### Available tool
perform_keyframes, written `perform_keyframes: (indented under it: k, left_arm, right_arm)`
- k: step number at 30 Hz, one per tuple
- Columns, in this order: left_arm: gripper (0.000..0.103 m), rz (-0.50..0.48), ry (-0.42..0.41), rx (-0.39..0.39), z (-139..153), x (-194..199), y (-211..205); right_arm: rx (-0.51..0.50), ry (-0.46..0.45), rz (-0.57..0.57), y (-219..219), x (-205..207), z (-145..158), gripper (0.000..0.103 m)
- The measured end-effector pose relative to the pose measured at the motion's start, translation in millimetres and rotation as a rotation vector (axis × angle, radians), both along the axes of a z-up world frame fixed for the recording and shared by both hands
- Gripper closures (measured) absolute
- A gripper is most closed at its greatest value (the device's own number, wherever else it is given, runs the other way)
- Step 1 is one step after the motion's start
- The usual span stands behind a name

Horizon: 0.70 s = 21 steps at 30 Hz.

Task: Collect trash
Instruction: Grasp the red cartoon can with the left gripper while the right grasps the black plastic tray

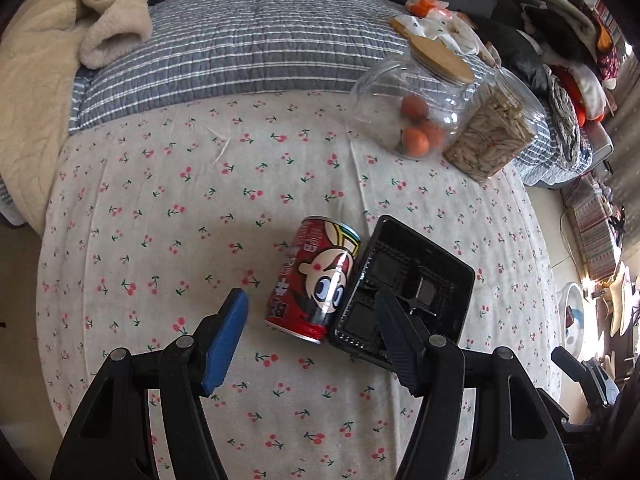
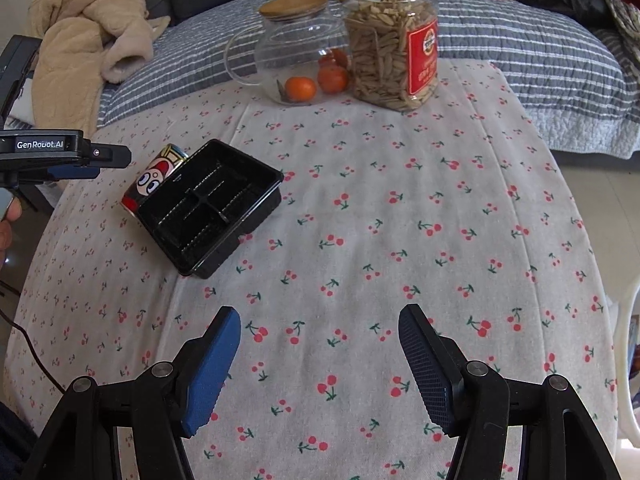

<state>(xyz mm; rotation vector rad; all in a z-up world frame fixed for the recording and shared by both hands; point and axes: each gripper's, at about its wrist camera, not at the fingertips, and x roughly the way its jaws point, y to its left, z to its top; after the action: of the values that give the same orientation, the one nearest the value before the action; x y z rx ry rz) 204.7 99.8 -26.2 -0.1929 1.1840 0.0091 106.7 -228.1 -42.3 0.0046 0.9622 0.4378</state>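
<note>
Left gripper (image 1: pixel 312 304) spread wide, nothing held, poised over red can (image 1: pixel 316 280) lying on its side on cherry-print counter (image 1: pixel 160 208). Can touching black tray (image 1: pixel 416 280) on its right; tray tipped vs. can. Right gripper (image 2: pixel 320 320) also wide, empty, well apart from both. Risks: can prob. rolls if nudged; right finger may snag tray rim, dragging tray w/ the can.

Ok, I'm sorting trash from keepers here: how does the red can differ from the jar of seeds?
The red can lies on its side on the cherry-print cloth; the seed jar stands upright. The can is opaque with a cartoon face; the jar is clear, showing it full of seeds. The can leans against the black tray; the jar stands beside the glass pot of oranges. Both carry red labelling.
</note>
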Motion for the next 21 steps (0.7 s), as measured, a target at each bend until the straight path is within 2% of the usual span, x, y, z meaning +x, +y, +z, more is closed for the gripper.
perform_keyframes:
  k: [5, 10, 13, 17, 21]
  left_arm:
    - [0.035, 0.013, 0.038, -0.02, -15.5, 7.0, 16.1]
    - [0.035, 0.012, 0.049, -0.055, -25.6, 9.4, 25.1]
    - [0.035, 0.012, 0.047, -0.08, -27.7, 10.6, 28.2]
    - [0.035, -0.001, 0.054, -0.069, -31.4, 13.2, 27.8]
    - [0.035, 0.013, 0.041, -0.086, -27.1, 17.7, 33.7]
  right_arm:
    - [-0.021, -0.042, 0.074, 41.8, 18.1, 2.3, 0.032]
    - [0.0, -0.065, 0.151, 84.8, 37.4, -4.3, 0.033]
    - [-0.006, -0.061, 0.172, 105.7, 48.4, -14.7, 0.034]
    - [-0.025, -0.067, 0.182, 129.5, 63.3, -26.0, 0.036]
    - [-0.058, -0.071, 0.185, 149.3, 76.7, -37.4, 0.044]
